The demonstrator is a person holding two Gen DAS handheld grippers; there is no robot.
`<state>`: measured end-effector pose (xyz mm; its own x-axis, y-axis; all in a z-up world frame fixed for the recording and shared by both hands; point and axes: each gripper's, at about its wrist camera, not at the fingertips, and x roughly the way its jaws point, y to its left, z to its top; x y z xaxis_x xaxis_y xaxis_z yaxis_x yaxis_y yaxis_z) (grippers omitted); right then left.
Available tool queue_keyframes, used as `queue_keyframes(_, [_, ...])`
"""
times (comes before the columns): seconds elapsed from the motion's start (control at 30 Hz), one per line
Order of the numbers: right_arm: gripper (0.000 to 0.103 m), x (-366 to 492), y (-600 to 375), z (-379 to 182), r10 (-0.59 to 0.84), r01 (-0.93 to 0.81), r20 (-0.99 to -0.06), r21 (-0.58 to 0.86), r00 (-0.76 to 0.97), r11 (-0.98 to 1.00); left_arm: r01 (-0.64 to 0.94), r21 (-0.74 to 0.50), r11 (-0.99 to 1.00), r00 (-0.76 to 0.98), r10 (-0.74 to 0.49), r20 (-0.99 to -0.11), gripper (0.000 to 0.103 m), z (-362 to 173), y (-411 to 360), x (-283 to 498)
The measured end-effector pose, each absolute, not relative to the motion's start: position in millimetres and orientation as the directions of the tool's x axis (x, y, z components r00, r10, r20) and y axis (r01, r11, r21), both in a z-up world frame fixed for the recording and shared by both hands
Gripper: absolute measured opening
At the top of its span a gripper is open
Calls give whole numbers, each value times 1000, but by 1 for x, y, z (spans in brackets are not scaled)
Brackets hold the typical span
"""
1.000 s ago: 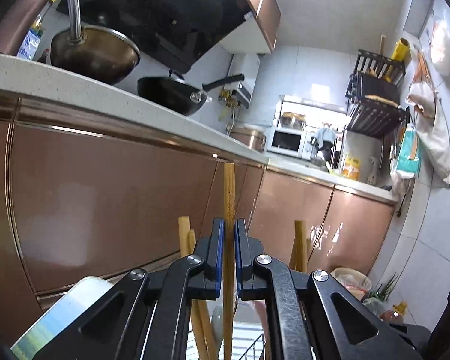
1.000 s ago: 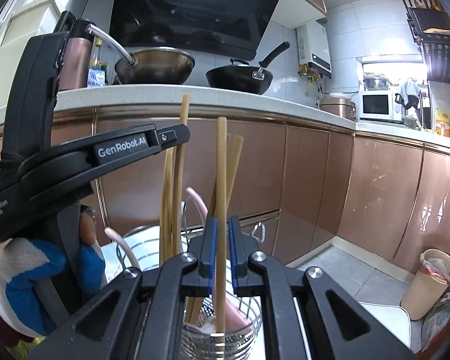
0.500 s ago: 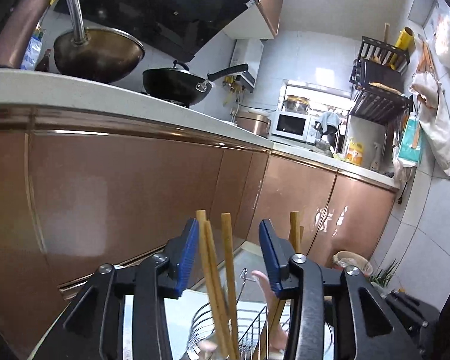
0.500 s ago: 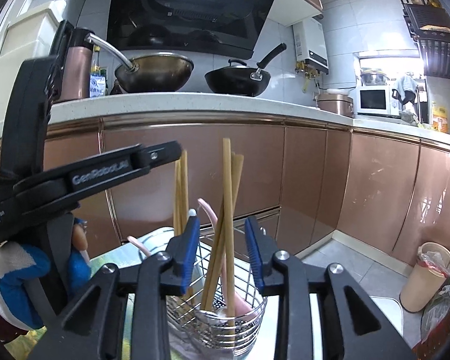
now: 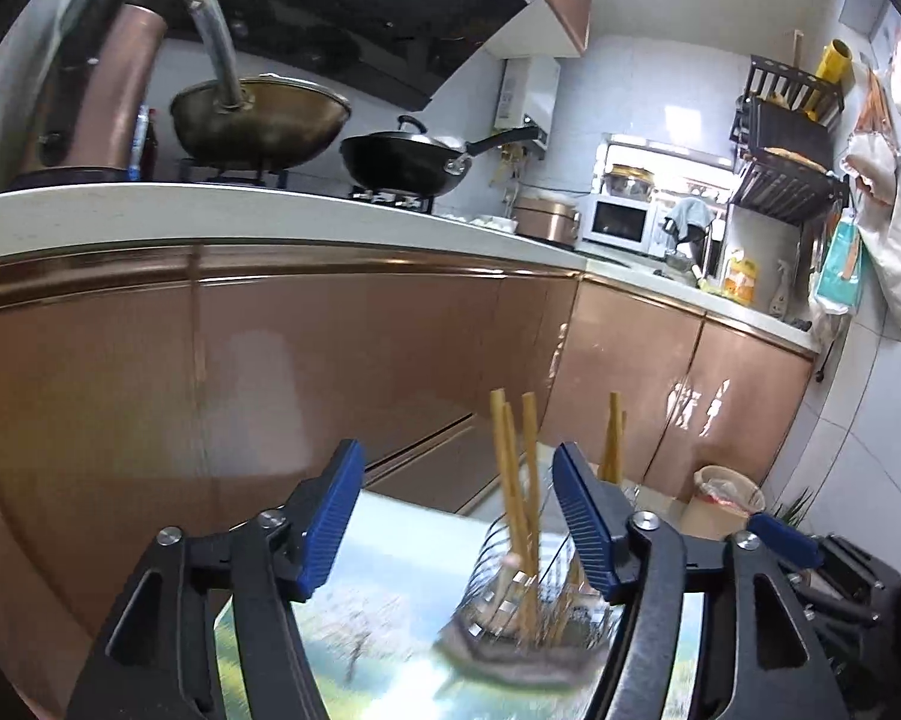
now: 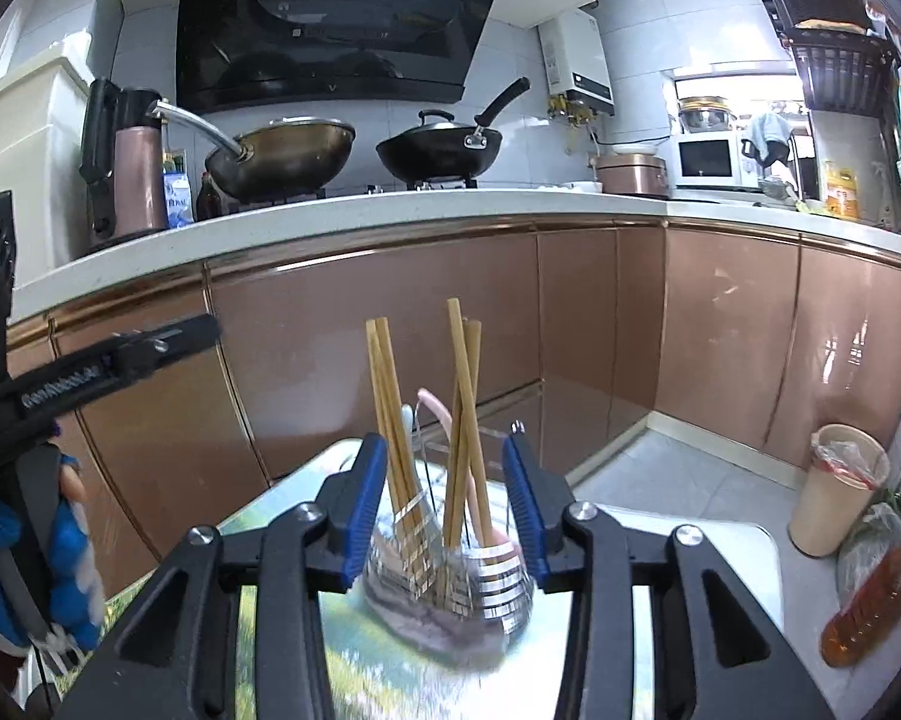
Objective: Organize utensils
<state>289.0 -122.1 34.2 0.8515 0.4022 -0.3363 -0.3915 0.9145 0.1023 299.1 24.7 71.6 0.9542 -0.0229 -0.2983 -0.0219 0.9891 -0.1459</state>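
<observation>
Standing in the wire utensil basket [image 6: 444, 564] on a picture-printed mat [image 6: 306, 498] over the low worktop, the bamboo chopsticks [image 6: 390, 414] and a pink spoon handle [image 6: 435, 405] look already delivered; the basket serves as the landmark for everything below.

Left of the basket in the right wrist view, a gloved hand [image 6: 6, 558] carries the left gripper [image 5: 459, 516]. Its blue-padded jaws are opening, and in its own view they stand apart with nothing pinched; one cluster of chopsticks rises beyond the gap, free of both pads.

Directly over the near side of the basket sits the right gripper [image 6: 444, 498]. Its jaws are opening too, framing the chopsticks and the pink handle without pressing on any of them, so both grippers read as released.

Right of the basket, well apart on the floor, stand a lined waste bin [image 6: 840, 480] and a bottle of amber liquid [image 6: 870, 600].

Judging from this, the risk lies in the withdrawal. The chopsticks lean in crossed bundles above the basket rim, and a pad brushing one on the way out could lever it over the side or tip the light basket, which looks blurred and may not be settled. The right jaws are the narrower pair and bracket the sticks closely, so pulling away at a slant would be the likeliest cause of a snag. A stick knocked rightward would drop off the worktop edge toward the floor.
</observation>
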Motion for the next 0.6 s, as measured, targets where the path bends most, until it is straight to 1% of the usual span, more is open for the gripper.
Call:
queue_keyframes(0.1, [39, 267, -129, 29, 364, -355, -384, 98, 848, 930, -44, -138, 989, 941, -5, -338, 72, 68, 34, 279])
queue_keyframes(0.23, [39, 234, -135, 22, 318, -313, -434, 86, 843, 946, -69, -99, 993, 918, 25, -397, 75, 58, 39, 252])
queue_keyframes(0.33, [40, 208, -139, 20, 298, -288, -451, 92, 841, 953, -77, -59, 995, 901, 44, -431, 79, 50, 39, 230])
queue_keyframes(0.43, [44, 180, -139, 20, 273, -267, -461, 81, 845, 960, -81, -37, 996, 888, 55, -457, 81, 43, 40, 205])
queue_keyframes(0.6, [46, 142, -131, 22, 264, -257, -467, 81, 844, 963, -95, -14, 995, 880, 77, -469, 86, 39, 42, 164])
